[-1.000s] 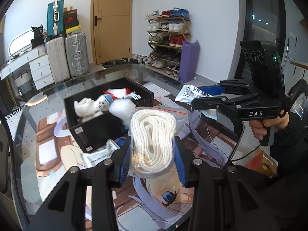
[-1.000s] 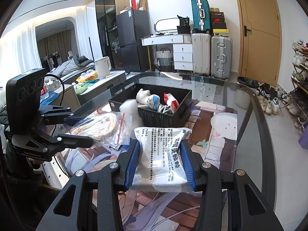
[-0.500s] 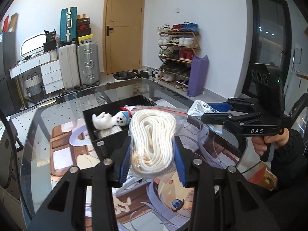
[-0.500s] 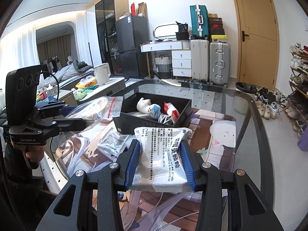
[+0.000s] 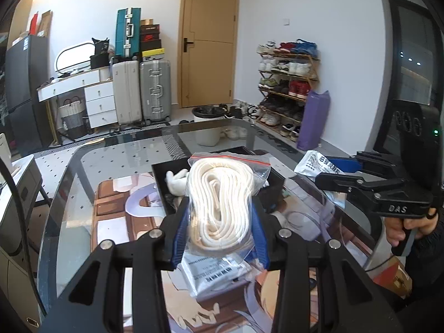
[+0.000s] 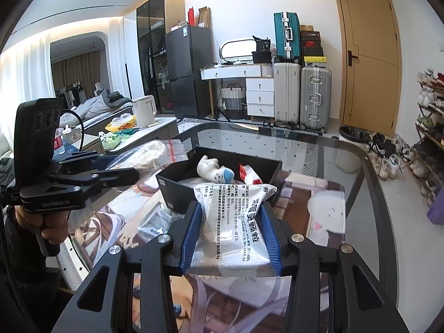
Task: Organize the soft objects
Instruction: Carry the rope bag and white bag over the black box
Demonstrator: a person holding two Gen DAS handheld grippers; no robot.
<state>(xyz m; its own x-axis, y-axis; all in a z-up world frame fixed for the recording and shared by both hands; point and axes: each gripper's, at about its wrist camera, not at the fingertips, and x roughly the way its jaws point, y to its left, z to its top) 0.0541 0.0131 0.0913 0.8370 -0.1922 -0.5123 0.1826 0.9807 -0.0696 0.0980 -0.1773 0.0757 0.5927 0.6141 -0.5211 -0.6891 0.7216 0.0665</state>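
Left gripper (image 5: pixel 219 219) tilted down, clamping rope bag (image 5: pixel 222 202), right gripper (image 6: pixel 231 230) clamping printed pouch (image 6: pixel 233 219)

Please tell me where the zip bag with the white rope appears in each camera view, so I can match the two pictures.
Left wrist view: the zip bag of white rope is at centre, clamped in the left hand-held gripper.
Right wrist view: it is at middle left, partly hidden.
Shared landmark: the black bin, behind or beside the bag.

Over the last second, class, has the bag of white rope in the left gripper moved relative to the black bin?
Yes. In the right wrist view the bag of white rope has risen and moved farther along the black bin, toward its far corner.
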